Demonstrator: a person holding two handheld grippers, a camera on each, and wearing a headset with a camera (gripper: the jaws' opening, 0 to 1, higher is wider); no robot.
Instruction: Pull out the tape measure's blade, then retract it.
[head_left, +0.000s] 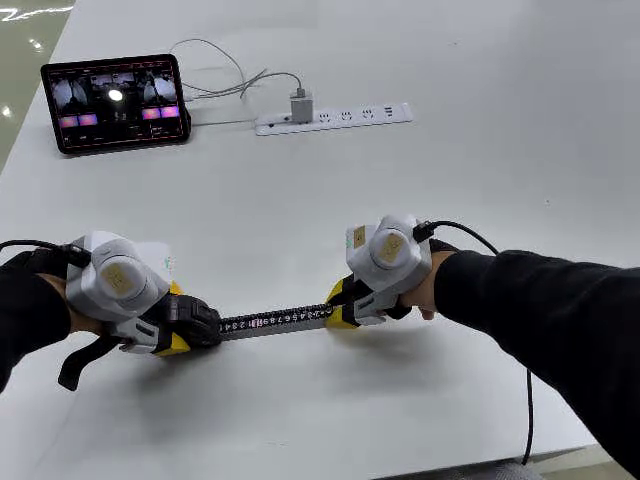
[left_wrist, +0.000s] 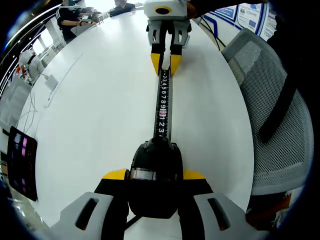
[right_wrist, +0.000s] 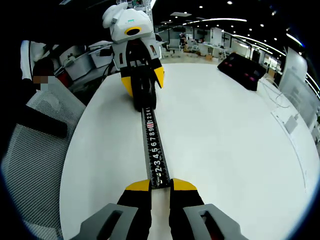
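Observation:
The black tape measure case lies just above the white table, and my left gripper is shut on it. In the left gripper view the case sits between the yellow-tipped jaws of the left gripper. The numbered blade runs out a short way to the right. My right gripper is shut on its end. In the right gripper view the blade leads from the right gripper to the case held opposite.
A tablet with a lit screen lies at the far left. A white power strip with a charger and cables sits beyond the grippers. A grey mesh chair stands at the table's near edge.

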